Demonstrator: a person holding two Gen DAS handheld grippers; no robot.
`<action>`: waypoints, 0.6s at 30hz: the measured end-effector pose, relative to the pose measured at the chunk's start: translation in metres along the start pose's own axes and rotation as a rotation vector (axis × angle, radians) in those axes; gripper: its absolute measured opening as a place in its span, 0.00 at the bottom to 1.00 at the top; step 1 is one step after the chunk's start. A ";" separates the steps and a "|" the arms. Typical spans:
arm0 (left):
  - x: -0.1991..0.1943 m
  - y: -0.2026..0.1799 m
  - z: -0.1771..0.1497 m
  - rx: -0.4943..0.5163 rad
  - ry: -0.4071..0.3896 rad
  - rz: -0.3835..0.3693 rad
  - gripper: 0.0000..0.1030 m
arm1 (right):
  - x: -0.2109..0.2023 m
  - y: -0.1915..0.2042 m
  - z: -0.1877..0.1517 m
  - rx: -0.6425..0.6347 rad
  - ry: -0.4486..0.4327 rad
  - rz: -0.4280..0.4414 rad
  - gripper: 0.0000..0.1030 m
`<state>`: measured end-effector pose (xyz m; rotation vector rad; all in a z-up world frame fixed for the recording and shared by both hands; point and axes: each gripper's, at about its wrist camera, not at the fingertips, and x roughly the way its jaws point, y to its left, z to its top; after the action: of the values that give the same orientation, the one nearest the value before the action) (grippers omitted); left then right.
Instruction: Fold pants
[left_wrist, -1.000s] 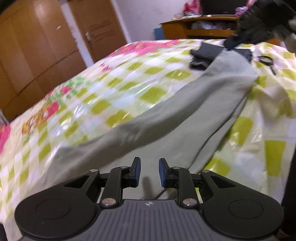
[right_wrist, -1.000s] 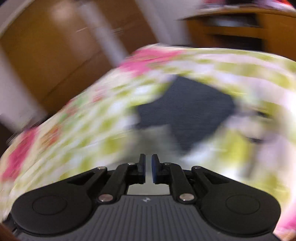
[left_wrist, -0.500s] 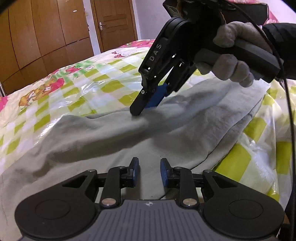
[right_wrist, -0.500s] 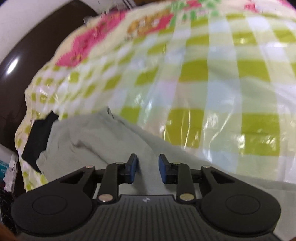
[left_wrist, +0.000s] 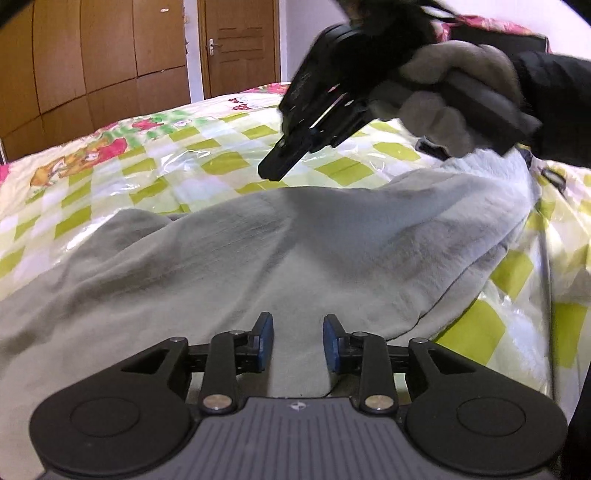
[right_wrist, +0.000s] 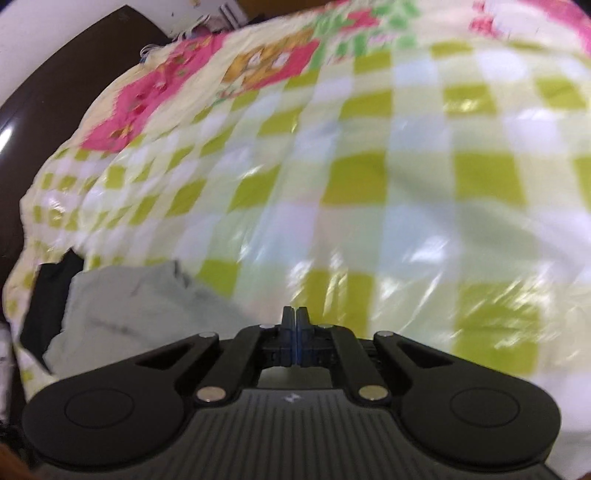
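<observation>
The left gripper (left_wrist: 297, 341), its jaws just widened and empty, hangs over grey pants (left_wrist: 295, 251) spread on the checkered bedcover (left_wrist: 221, 162). The right gripper (right_wrist: 295, 325) has just snapped closed, holding nothing.

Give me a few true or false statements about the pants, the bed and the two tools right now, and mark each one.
1. The grey pants lie on a checked bedcover. True.
2. The right tool is wide open. False: its jaws are shut with nothing between them, having just closed.
3. The left tool stands open over the pants. True; it has just been opening.
4. The right tool is clamped on the pants. False: it is above them, apart.
5. A gloved hand holds the right tool. True.
</observation>
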<state>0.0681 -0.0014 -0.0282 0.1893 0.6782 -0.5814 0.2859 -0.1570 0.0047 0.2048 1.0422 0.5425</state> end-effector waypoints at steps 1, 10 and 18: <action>0.001 0.001 0.000 -0.010 0.000 -0.008 0.42 | -0.005 0.001 -0.002 0.002 0.007 0.032 0.07; -0.010 -0.006 -0.002 0.026 0.025 -0.038 0.42 | 0.005 0.018 -0.026 -0.045 0.119 -0.023 0.11; -0.062 0.003 -0.005 0.088 0.033 0.068 0.44 | -0.045 0.056 -0.055 -0.187 -0.039 -0.133 0.13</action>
<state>0.0284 0.0303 0.0070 0.3032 0.6756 -0.5440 0.2031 -0.1370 0.0344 -0.0186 0.9539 0.5103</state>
